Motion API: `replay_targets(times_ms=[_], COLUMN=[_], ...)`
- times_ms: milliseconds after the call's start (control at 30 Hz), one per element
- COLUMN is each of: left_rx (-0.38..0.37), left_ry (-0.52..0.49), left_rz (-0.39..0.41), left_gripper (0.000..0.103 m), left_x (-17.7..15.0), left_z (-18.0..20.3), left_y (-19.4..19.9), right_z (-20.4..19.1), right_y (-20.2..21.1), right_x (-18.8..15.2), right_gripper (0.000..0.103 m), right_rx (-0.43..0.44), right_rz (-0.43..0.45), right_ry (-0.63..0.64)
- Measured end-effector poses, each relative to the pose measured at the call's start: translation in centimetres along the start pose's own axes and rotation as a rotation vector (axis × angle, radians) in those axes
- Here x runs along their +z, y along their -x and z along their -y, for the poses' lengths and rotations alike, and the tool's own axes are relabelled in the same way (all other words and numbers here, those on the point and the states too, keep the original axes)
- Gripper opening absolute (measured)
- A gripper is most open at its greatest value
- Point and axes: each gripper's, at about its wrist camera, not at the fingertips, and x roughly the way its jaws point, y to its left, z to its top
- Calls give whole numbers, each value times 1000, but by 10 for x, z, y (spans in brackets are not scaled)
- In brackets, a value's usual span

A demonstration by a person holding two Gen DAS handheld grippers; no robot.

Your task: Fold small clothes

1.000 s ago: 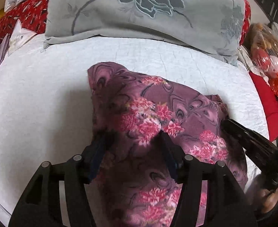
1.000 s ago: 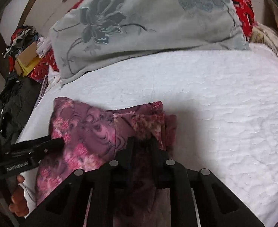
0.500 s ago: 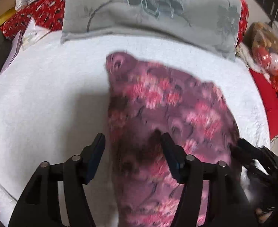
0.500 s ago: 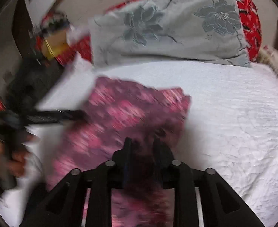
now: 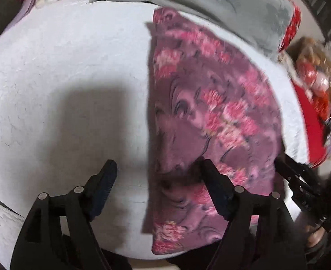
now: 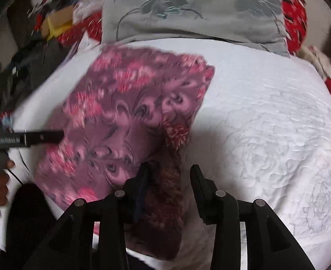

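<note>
A purple garment with pink flowers (image 5: 210, 117) lies folded and flat on the white quilted bed (image 5: 64, 78); it also shows in the right wrist view (image 6: 124, 121). My left gripper (image 5: 158, 168) is open, its left finger over bare quilt and its right finger at the garment's left edge. My right gripper (image 6: 170, 171) is open, with the garment's near right edge lying between its fingers. The right gripper shows at the garment's right edge in the left wrist view (image 5: 300, 184). The left gripper shows at the garment's left edge in the right wrist view (image 6: 30, 138).
A grey pillow with a flower pattern (image 6: 194, 9) lies behind the garment, over a red patterned cover (image 6: 293, 11). Wrapped toys (image 5: 316, 74) sit at the right bed edge. Dark clothes and a yellow box (image 6: 52, 27) are piled off the bed's left side.
Both grippers have lifted back and the garment now lies flatter and further out. The right gripper was shut on the garment's edge and has opened. The left gripper has shifted left.
</note>
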Motion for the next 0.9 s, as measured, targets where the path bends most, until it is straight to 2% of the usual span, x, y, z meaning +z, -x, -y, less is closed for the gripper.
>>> replay_targets(times_ms=[100,133,167,333,367,400,433,467,533,600,667,733,800,833,900], left_rx=[-1,-12,-19,-5,0,0,-4,-10,-25,-22,-22,12,39,27,-9], left_ry=[14,23,31,35,35,35,37,42,54,64,73,34,-2,-4,12], left_rz=[56,65,68,45,37,33,30,33,42,36,8,38,25,27,53], left_gripper=[78,78,77,78,78,77,77,77,77,78,83,86,86,86,86], left_x=[22,33,42,82,89,94,100,102,108,112,114,114,115,114,106], left_z=[0,1,3,20,23,25,27,27,25,23,22,30,35,34,27], left_y=[13,14,13,-13,-20,-23,-28,-29,-35,-47,-65,-65,-59,-52,-31], right_z=[16,24,28,41,42,43,42,39,37,44,56,61,56,52,46], right_y=[9,4,-1,-55,-62,-69,-71,-67,-50,-44,-57,-78,-66,-57,-39], right_x=[31,45,52,88,92,98,103,107,106,100,90,84,90,92,90], right_gripper=[42,47,50,50,47,41,9,8,7,7,7,8,10,18,18], right_rx=[49,72,80,57,49,61,77,85,103,117,95,73,49,41,99], right_rz=[63,72,73,13,7,1,10,38,121,158,125,54,63,76,110], right_ry=[-111,-167,-191,-299,-309,-313,-296,-268,-223,-247,-282,-294,-288,-282,-263])
